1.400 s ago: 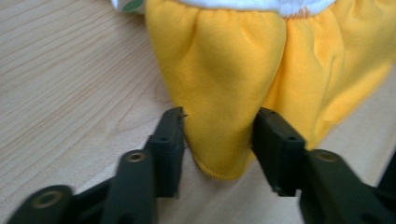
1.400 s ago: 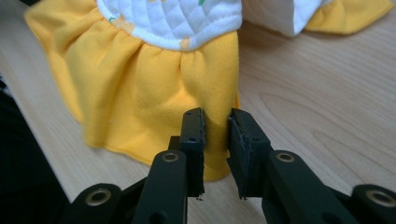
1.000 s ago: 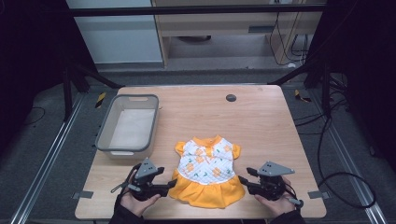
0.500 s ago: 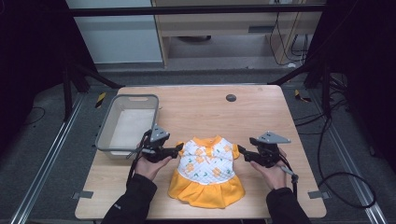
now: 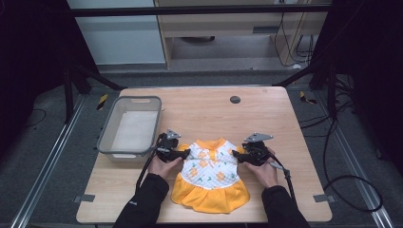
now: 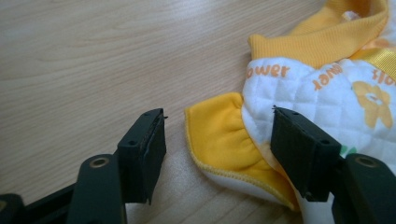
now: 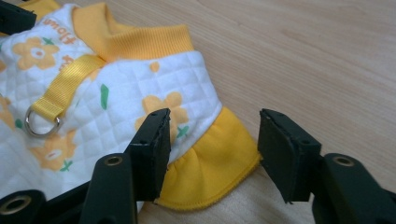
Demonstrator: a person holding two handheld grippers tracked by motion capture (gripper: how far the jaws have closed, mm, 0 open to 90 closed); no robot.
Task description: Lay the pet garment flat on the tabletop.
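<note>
A small quilted white dress with orange flower print, yellow collar, yellow sleeve ruffles and a yellow skirt [image 5: 211,178] lies flat near the front edge of the pale wooden table [image 5: 266,114], between the two claws. The left gripper [image 6: 217,135] stands open, its jaws straddling the yellow sleeve ruffle [image 6: 219,140], one over bare wood and one over the quilted shoulder. The right gripper [image 7: 212,140] is likewise open astride the opposite ruffle [image 7: 210,172], with a yellow strap and metal ring [image 7: 42,121] farther off to its side. Done well, each claw would likely settle lower and take the whole ruffle with a bit of quilting, both closing together so the dress lifts evenly. Beyond the left gripper sits a grey plastic bin [image 5: 130,126].
</note>
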